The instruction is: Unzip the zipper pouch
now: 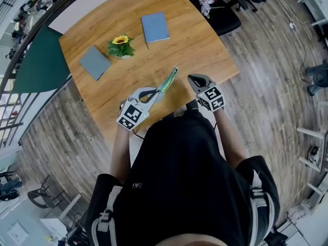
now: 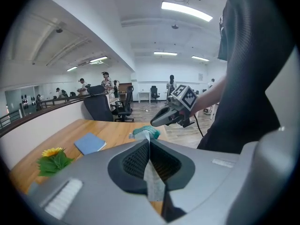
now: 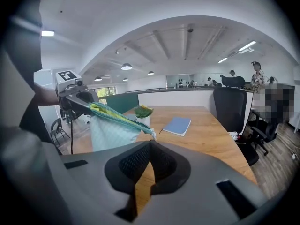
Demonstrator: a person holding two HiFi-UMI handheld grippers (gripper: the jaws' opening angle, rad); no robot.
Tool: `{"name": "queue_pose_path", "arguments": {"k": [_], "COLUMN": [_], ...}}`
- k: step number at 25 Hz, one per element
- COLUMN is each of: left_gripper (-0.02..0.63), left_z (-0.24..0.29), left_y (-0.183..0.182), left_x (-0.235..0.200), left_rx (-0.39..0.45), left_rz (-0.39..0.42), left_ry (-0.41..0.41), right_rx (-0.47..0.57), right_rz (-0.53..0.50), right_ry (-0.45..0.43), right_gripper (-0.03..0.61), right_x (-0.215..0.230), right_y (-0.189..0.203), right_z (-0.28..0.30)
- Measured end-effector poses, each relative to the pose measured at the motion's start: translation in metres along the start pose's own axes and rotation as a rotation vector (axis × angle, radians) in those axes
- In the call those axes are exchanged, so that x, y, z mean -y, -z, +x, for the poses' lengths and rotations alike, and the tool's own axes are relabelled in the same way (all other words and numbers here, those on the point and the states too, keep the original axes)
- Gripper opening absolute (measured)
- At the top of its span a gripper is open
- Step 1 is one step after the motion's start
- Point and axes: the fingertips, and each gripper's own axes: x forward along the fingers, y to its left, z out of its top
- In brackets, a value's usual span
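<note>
My left gripper [image 1: 154, 93] is shut on one end of a teal zipper pouch [image 1: 168, 80] and holds it up over the wooden table's [image 1: 195, 50] near edge. In the left gripper view the pouch's pale fabric [image 2: 153, 182] is pinched between the closed jaws. The right gripper view shows the pouch [image 3: 110, 128] hanging from the left gripper [image 3: 86, 102], with its zipper [image 3: 123, 118] gaping along the top and yellow-green lining showing. The zipper pull [image 3: 152, 134] sits just ahead of my right gripper [image 3: 150, 143], whose jaws are together. From the head view the right gripper [image 1: 190, 78] stands a little apart from the pouch's far end.
On the table lie a blue notebook [image 1: 155, 27], a grey notebook [image 1: 95, 62] and a small potted sunflower [image 1: 121, 46]. A black office chair [image 1: 221, 15] stands at the table's far right corner. A dark green panel [image 1: 43, 60] is beyond the left edge.
</note>
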Motion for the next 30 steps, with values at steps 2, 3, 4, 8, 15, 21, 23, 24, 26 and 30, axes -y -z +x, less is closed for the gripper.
{"name": "queue_pose_path", "arguments": {"k": [2, 3, 4, 8, 15, 21, 23, 24, 26, 30], "left_gripper": [0.008, 0.008, 0.009, 0.009, 0.009, 0.009, 0.009, 0.009, 0.009, 0.009], "left_z": [0.002, 0.002, 0.003, 0.003, 0.007, 0.014, 0.015, 0.016, 0.018, 0.021], "left_y": [0.000, 0.000, 0.000, 0.004, 0.005, 0.004, 0.003, 0.002, 0.001, -0.001], "left_x": [-0.006, -0.009, -0.011, -0.015, -0.023, -0.025, -0.026, -0.026, -0.026, -0.026], "left_rx": [-0.002, -0.005, -0.008, -0.014, -0.024, -0.037, -0.043, -0.045, -0.047, -0.054], "left_rz": [-0.014, -0.019, -0.023, -0.050, -0.085, -0.100, -0.104, -0.107, -0.114, -0.123], "left_ry": [-0.027, -0.038, -0.047, -0.078, -0.126, -0.156, -0.167, -0.173, -0.186, -0.216], "right_rx": [0.011, 0.012, 0.010, 0.002, -0.011, -0.022, -0.026, -0.027, -0.028, -0.030], "right_rz": [-0.013, -0.017, -0.023, -0.049, -0.073, -0.087, -0.092, -0.095, -0.101, -0.114], "right_ry": [-0.013, -0.019, -0.026, -0.062, -0.115, -0.147, -0.158, -0.164, -0.176, -0.199], "right_gripper": [0.003, 0.003, 0.002, 0.003, 0.003, 0.003, 0.003, 0.002, 0.003, 0.003], "right_x": [0.003, 0.004, 0.005, 0.004, 0.009, 0.018, 0.020, 0.021, 0.023, 0.028], "right_y": [-0.008, -0.010, -0.012, -0.015, -0.017, -0.016, -0.016, -0.016, -0.016, -0.017], "right_z": [0.005, 0.007, 0.009, 0.017, 0.028, 0.032, 0.033, 0.033, 0.032, 0.032]}}
